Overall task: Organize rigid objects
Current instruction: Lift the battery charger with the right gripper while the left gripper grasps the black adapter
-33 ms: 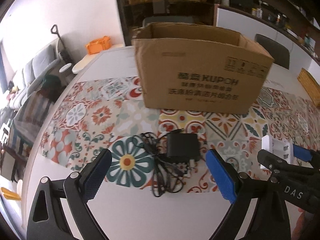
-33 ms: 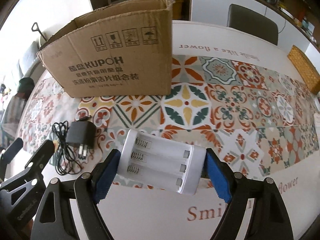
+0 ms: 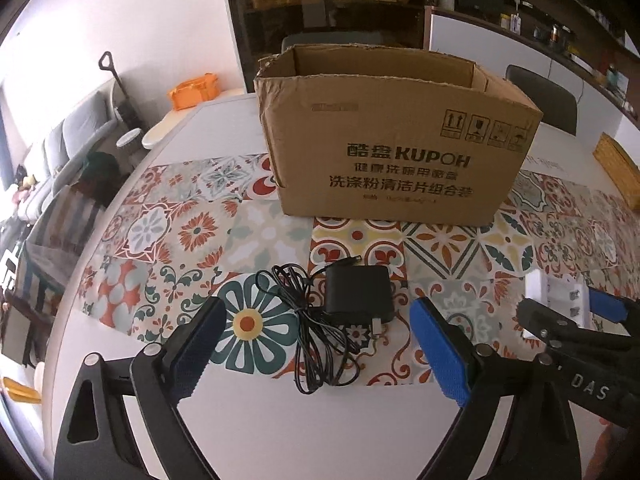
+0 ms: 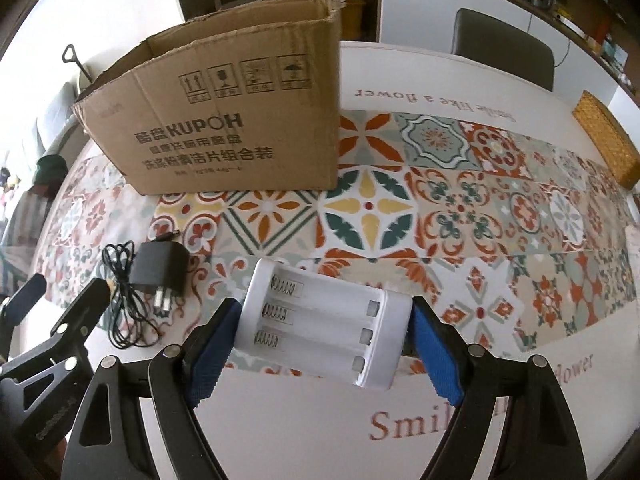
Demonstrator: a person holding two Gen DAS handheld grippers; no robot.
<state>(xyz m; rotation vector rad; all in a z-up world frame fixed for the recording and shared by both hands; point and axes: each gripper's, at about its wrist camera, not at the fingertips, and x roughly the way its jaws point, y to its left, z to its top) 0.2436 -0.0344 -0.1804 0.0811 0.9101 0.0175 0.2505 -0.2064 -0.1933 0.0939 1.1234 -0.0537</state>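
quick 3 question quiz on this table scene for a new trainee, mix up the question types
1. True or false: the cardboard box stands open at the top.
2. What lies between the pads of the right gripper? A) black power adapter B) white battery holder C) woven basket
3. Fill in: the black power adapter and its bundled cable lie on the patterned table runner, ahead of the ____ gripper.

Key
1. True; no flaps cover it and the inner walls show.
2. B, the white battery holder, its three slots empty.
3. Left; the left gripper has its jaws wide apart and nothing touches its pads.
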